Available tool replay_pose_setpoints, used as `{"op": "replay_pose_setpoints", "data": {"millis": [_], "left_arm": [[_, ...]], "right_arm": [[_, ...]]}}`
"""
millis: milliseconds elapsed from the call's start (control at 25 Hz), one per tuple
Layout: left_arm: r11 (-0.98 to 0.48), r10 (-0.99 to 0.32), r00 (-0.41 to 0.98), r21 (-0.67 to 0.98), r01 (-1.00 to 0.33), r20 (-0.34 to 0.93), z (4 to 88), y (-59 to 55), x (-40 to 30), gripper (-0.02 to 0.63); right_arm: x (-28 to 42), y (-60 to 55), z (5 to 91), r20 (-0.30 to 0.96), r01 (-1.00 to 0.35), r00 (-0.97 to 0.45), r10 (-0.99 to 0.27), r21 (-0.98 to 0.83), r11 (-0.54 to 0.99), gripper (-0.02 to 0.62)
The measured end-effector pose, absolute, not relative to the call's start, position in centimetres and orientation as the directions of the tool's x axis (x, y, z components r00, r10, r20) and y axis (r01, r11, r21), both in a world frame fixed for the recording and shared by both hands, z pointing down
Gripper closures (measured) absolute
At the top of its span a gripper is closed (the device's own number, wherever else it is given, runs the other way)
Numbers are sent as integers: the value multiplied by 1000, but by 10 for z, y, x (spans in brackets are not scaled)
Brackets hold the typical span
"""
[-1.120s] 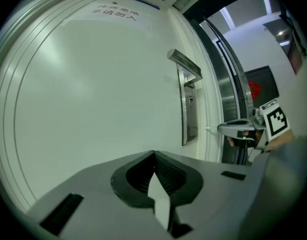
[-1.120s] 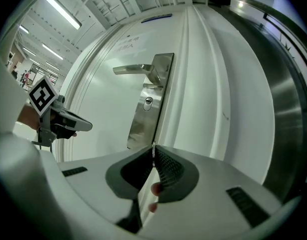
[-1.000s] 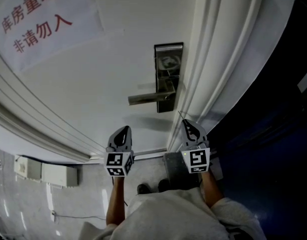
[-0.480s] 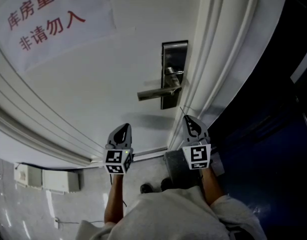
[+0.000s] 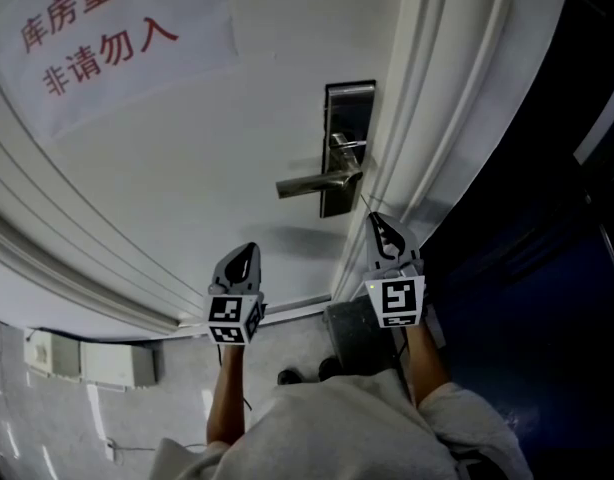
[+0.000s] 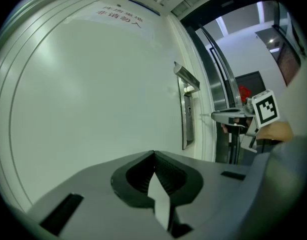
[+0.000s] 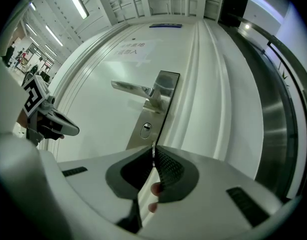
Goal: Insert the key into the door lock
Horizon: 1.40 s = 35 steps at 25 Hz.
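Observation:
A steel lock plate [image 5: 347, 138] with a lever handle [image 5: 309, 184] sits on the white door [image 5: 187, 168]. In the right gripper view the keyhole [image 7: 145, 129] shows low on the plate [image 7: 161, 101], under the handle [image 7: 131, 88]. My right gripper [image 5: 373, 219] is shut on a thin metal key [image 7: 153, 149]. The key's tip points at the plate just below the keyhole and stands apart from it. From the left gripper view the key [image 6: 207, 115] juts out of the right gripper [image 6: 228, 116] toward the plate [image 6: 186, 111]. My left gripper [image 5: 250, 254] hangs shut and empty, left of the lock.
A paper sign with red characters [image 5: 117, 33] hangs on the door at the upper left. Ribbed white door-frame mouldings [image 5: 432, 118] run just right of the lock. A dark blue wall [image 5: 547, 298] lies beyond them. A dark box [image 5: 349, 333] stands on the floor by my feet.
My right gripper has risen with the key, so its tip is now close under the lock plate. The left gripper has hardly moved.

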<state>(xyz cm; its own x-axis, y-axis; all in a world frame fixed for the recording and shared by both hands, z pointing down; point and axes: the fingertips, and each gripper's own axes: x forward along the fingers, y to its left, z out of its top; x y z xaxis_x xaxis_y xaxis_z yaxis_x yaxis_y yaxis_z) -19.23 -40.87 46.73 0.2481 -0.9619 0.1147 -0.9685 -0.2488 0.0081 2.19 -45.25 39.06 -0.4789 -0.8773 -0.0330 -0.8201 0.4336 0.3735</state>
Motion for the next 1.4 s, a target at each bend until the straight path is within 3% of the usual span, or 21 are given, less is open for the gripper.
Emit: {"op": "replay_pose_setpoints", "data": {"millis": [480,840,1080,1400], "left_arm": [[-257,-961,256,3,-966,106,463,-406,-195,589],[-256,-961,256,11,-967,103,463,-400,-201,589],[-260,-960,260,15,-965,101,464,-397,-202,589],[-274,-957,274,18,-962,93,462,-397,-199,589]], "right_arm": [[9,-453,363,-60,-718,-487,-871,595,361,566],[-11,-448,366,-27,-530,-476,-879,806,263,566],[-17,-449,369,-26,-332,-449,-893,933,140,566],[-18,-450,378,-7,-191,-429,-903,978,83,566]]}}
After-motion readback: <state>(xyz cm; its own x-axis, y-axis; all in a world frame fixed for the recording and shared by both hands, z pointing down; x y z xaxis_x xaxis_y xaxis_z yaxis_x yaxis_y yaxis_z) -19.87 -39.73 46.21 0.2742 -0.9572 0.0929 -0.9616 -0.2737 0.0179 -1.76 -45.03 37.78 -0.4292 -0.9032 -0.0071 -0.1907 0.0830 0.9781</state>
